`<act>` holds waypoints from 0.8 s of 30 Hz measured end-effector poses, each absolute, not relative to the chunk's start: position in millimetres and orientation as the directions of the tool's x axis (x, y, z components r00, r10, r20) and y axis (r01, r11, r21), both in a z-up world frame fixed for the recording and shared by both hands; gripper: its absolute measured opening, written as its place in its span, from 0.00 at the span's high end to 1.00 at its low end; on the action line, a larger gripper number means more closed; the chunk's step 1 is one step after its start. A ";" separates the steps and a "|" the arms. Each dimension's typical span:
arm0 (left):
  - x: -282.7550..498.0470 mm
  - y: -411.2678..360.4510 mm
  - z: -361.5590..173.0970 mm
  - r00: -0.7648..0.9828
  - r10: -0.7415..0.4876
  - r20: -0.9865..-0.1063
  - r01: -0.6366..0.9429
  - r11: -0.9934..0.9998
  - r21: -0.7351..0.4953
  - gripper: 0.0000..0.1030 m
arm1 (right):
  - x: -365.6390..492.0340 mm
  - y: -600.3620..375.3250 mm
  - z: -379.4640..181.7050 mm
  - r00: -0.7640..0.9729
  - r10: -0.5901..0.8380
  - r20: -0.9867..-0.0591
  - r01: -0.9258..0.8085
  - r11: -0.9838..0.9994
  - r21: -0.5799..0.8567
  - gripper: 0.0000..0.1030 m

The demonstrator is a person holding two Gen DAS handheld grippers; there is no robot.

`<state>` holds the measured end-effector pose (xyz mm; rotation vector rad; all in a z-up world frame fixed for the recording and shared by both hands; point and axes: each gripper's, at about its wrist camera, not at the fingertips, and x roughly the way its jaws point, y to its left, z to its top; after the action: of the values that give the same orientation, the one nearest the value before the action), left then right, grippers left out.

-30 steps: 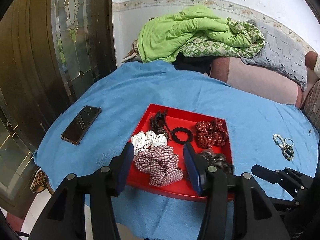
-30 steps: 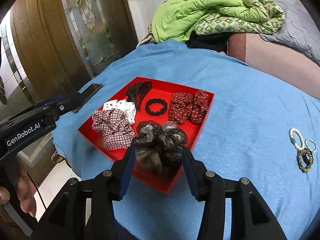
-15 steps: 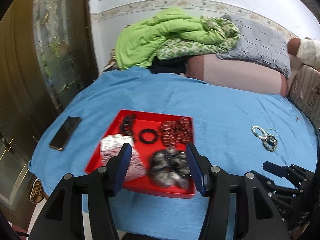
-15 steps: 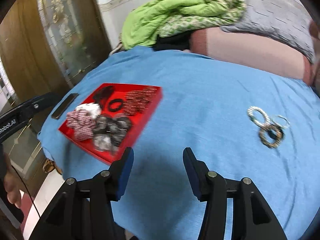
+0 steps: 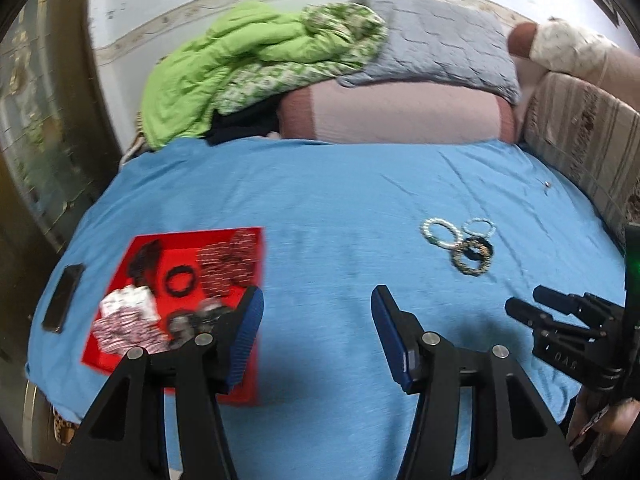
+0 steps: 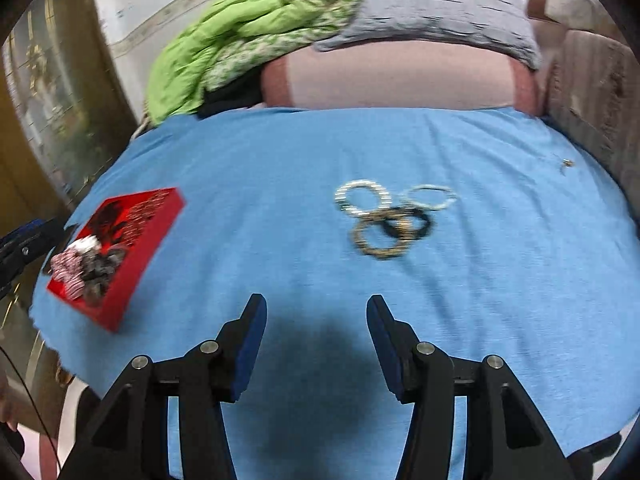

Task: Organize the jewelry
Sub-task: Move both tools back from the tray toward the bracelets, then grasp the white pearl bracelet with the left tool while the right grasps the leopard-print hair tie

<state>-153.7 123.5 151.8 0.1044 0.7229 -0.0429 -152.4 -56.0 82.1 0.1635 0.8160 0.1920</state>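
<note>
Blue sheet [image 6: 280, 168] over a bed; bracelets [image 6: 390, 216] lie ahead of the right gripper [image 6: 316, 328], red tray [image 5: 256, 384] beside the left gripper [image 5: 316, 320]. Both tilt downward, jaws apart and empty.

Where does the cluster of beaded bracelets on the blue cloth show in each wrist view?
Left wrist: cluster of beaded bracelets right of centre, above the gripper fingers.
Right wrist: the cluster near centre, slightly right.
Shared landmark: the red tray of scrunchies, to the left in both views.
</note>
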 end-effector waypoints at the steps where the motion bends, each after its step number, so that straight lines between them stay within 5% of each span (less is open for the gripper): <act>1: -149.8 117.0 150.1 0.747 -0.010 -0.665 0.086 0.993 0.082 0.47 | -150.9 -66.0 80.3 0.671 0.225 -0.706 -0.090 0.971 0.223 0.45; 24: 63.3 4.7 49.2 0.526 -0.226 -0.820 0.225 0.967 -0.121 0.47 | -64.5 -131.5 29.9 0.634 0.242 -0.735 0.020 0.945 0.328 0.45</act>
<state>63.3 4.7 49.2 -0.0004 0.9804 -0.2695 -64.5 -131.5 29.9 0.3207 0.8791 0.1293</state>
